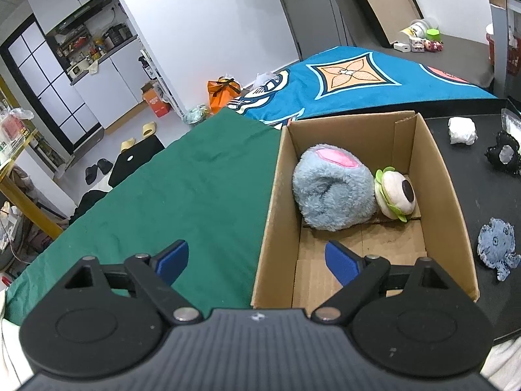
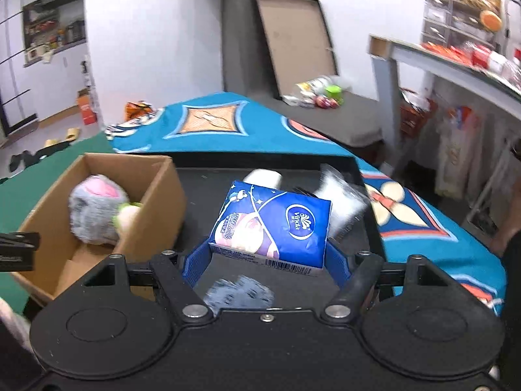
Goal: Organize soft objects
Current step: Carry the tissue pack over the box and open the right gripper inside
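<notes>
A cardboard box (image 1: 446,176) holds a grey-blue plush (image 1: 332,189) with a pink patch and a small burger-like plush (image 1: 395,194). My left gripper (image 1: 257,260) is open and empty, hovering over the box's near left corner. My right gripper (image 2: 267,257) is shut on a blue tissue pack (image 2: 276,224), held above the black tabletop (image 2: 202,189) to the right of the box (image 2: 156,215). A blue fuzzy toy (image 1: 496,247) lies on the black top right of the box and shows blurred below the pack (image 2: 241,293).
A white wad (image 1: 462,130) and a black lacy piece (image 1: 504,154) lie on the black top at far right. A green cloth (image 1: 182,195) covers the surface left of the box. A teal patterned cloth (image 1: 351,78) lies behind. A clear bag (image 2: 338,202) and a white roll (image 2: 263,177) sit behind the pack.
</notes>
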